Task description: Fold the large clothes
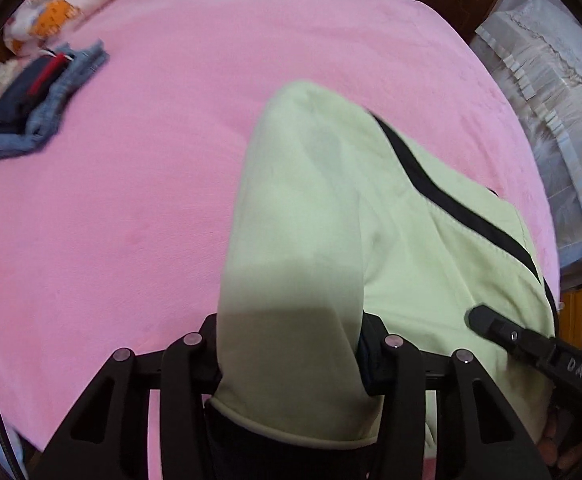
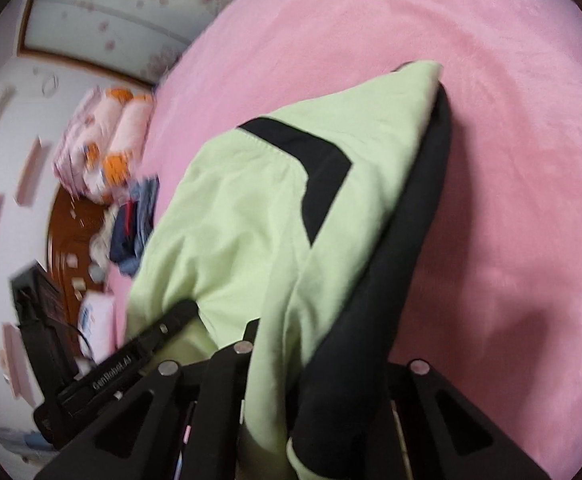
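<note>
**Pale green on pink**

The garment [image 1: 311, 208] is pale lime green with black bands and a black underside, spread over a plain pink blanket [image 1: 111, 220]. Far across the blanket from it, folded clothes [image 1: 35, 108] are navy and denim blue with a red stripe; beyond them, bedding [image 1: 63, 8] is cream-pink with orange patches.

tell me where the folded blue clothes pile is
In the left wrist view the folded blue clothes pile lies on the pink blanket at far left, just below the rolled bedding.
</note>
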{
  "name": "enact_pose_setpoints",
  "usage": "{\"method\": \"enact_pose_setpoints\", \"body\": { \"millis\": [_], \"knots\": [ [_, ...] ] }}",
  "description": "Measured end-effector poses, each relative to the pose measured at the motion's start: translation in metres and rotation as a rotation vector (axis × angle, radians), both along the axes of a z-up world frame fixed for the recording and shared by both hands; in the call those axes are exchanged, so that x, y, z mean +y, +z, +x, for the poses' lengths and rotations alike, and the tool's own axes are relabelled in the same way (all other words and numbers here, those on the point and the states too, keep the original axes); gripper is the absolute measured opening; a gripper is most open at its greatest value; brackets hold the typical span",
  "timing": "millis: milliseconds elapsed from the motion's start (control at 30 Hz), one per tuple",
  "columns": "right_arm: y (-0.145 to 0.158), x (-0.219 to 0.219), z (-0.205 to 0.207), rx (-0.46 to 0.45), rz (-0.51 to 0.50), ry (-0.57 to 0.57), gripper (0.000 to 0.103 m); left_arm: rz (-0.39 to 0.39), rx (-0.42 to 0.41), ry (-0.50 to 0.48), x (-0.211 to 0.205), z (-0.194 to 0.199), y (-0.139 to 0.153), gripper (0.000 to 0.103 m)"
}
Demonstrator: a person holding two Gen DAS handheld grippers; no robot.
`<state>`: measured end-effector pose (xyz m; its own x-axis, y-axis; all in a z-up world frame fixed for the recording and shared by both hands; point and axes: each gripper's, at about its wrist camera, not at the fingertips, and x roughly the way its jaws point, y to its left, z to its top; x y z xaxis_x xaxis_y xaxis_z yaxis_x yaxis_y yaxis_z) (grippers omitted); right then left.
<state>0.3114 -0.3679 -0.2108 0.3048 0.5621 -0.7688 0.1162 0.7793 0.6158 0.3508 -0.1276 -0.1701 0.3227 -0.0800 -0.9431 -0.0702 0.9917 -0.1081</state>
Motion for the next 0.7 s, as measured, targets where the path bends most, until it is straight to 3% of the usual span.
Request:
{"method": "enact_pose_setpoints", "body": {
  "millis": [167, 333, 533, 700],
  "knots": [
    [0.028, 0.027, -0.022, -0.013, -0.093, 0.121, 0.009, 0.034, -0.044, 0.037, -0.009, -0.034, 0.023, 0.042],
    [0.046, 0.051, -0.046, -0.027, -0.103, 0.170, 0.009, 0.057, -0.069, 0.050, 0.007, -0.065, 0.047, 0.040],
    [0.075, 0.106, -0.053, -0.055, -0.079, 0.169, 0.008, 0.091, -0.112, 0.058, 0.058, -0.079, 0.087, 0.039],
    [0.121, 0.177, -0.039, -0.182, -0.104, 0.198, 0.008, 0.104, -0.191, 0.061, 0.127, -0.069, 0.134, 0.039]
  ]
}}
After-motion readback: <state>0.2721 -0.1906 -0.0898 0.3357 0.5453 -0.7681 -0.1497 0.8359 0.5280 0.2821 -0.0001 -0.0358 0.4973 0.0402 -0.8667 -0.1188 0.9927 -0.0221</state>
